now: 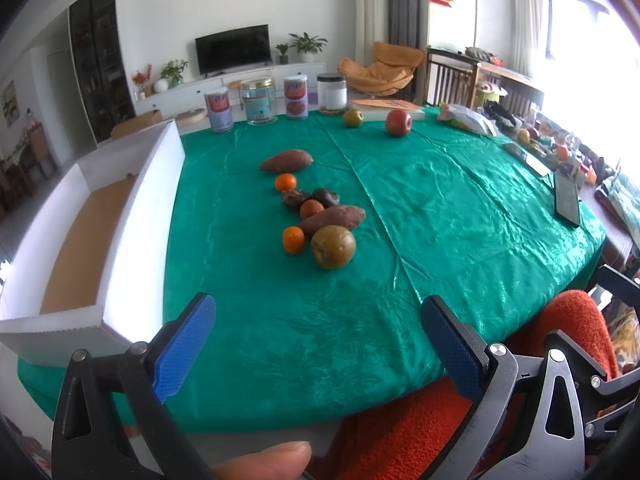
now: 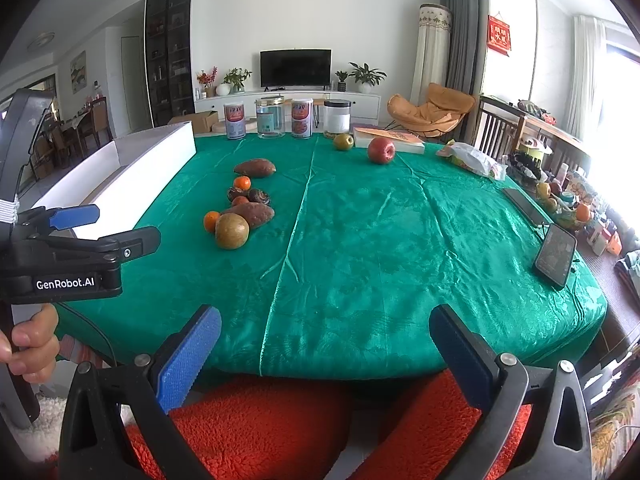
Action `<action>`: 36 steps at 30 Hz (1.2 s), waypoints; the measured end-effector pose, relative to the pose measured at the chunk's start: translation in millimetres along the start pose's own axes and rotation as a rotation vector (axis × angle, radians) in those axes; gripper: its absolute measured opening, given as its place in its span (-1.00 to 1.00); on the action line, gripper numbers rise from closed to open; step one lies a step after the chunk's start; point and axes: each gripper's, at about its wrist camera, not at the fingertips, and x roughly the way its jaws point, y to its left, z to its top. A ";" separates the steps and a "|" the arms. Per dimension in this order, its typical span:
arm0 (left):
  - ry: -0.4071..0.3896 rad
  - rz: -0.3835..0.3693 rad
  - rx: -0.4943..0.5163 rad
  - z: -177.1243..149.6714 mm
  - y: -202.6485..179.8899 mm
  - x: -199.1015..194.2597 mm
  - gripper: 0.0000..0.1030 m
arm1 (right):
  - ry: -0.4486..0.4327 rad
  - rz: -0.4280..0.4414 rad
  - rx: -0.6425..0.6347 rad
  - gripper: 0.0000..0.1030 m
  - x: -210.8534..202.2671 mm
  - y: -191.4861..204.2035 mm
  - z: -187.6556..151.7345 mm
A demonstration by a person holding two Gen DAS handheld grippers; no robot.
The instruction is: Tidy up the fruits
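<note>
Both grippers, left and right, are hanging spread and empty at the table edge, fruit cluster sitting mid-cloth beside the white box; round pear is risking rolling off if nudged.

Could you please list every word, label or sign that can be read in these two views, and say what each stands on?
"GenRobot.AI": white print on the black body of the left gripper, seen from the right wrist view.
Red wall hanging: gold characters, too blurred to read.
Two red-labelled cans: print too small to read.
Clear jar: label unreadable.
Flat box behind the red apple: print blurred.
</note>
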 end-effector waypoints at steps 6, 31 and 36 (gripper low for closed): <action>0.008 -0.003 -0.001 -1.4 -0.3 1.9 0.99 | 0.003 0.001 -0.002 1.00 0.4 0.0 -1.0; 0.009 -0.007 0.003 -4.2 -2.5 1.3 0.99 | 0.008 0.004 -0.007 1.00 3.3 0.9 -2.7; 0.012 -0.008 0.005 -3.9 -3.3 1.1 0.99 | 0.011 0.005 -0.005 1.00 3.9 1.8 -2.7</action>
